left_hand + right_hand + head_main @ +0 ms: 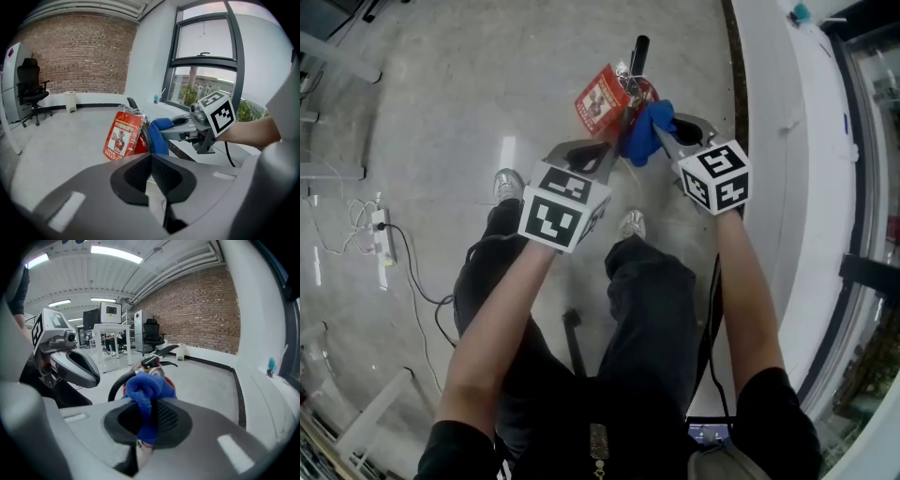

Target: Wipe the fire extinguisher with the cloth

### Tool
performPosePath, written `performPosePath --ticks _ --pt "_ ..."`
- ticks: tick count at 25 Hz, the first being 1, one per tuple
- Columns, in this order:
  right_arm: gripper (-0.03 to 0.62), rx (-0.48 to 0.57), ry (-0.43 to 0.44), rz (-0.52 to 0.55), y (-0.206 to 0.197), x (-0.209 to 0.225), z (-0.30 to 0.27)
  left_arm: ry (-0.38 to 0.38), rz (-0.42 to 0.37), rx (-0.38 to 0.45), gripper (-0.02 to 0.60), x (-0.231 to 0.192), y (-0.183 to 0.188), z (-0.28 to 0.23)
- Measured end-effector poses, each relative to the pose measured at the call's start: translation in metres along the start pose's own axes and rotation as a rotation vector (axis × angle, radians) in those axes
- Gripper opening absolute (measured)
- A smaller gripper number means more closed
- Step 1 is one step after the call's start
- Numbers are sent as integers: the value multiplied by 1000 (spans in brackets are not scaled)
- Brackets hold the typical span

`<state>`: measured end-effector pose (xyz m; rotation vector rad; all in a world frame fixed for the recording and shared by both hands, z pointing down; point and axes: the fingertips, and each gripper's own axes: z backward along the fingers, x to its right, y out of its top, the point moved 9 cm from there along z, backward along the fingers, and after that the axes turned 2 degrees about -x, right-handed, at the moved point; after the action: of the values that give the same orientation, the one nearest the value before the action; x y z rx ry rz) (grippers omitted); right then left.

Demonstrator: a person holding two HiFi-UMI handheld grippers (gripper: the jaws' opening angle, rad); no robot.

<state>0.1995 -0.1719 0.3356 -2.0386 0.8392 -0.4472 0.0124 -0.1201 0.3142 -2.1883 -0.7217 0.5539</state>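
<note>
The red fire extinguisher (630, 92) stands on the floor in front of my feet, with a black handle on top and a red paper tag (600, 99) hanging at its left. My right gripper (662, 132) is shut on a bunched blue cloth (647, 133), which rests against the extinguisher's near right side. In the right gripper view the cloth (147, 386) sits between the jaws, in front of the valve and gauge (154, 367). My left gripper (617, 142) hovers just left of the cloth, close to the extinguisher (136, 146), jaws together with nothing between them.
A white ledge (787, 141) under a tall window runs along the right. A power strip (382, 234) with cables lies on the floor at the left. The person's shoes (508, 183) stand just behind the extinguisher. An office chair (30, 89) stands far off by the brick wall.
</note>
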Motion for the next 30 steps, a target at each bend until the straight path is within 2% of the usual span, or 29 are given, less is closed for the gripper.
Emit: performPosePath --ticks 4,9,12,13,15,16,20,22,23,24,27,30 --pt "20 46 40 33 11 -30 4 35 11 2 6 0 -7 13" --pt "20 109 82 185 41 -66 21 55 27 24 6 -3 -12 22" --pt "20 85 132 234 56 -75 8 59 25 50 6 -6 -12 22" --pt "20 67 143 228 57 -74 3 48 18 54 42 -4 -12 20" --pt "20 45 166 194 55 -69 -3 17 -11 59 155 0 -11 14" --pt "21 47 181 171 55 -66 -4 5 -27 65 183 0 -9 11" --pt "21 85 275 70 57 -60 0 -30 -49 93 216 -2 -2 -7" --pt "21 93 310 57 58 -59 3 -37 -47 100 204 0 -1 -15" --pt "21 93 309 63 58 -58 4 -32 -40 100 111 0 -2 -16" --pt "21 91 296 73 58 -56 6 -26 -29 99 67 -2 -3 -17" --pt "23 84 236 81 53 -45 13 -13 -6 95 55 -11 -3 -9" --pt "23 67 201 49 40 -39 11 10 -38 70 55 -20 2 -5"
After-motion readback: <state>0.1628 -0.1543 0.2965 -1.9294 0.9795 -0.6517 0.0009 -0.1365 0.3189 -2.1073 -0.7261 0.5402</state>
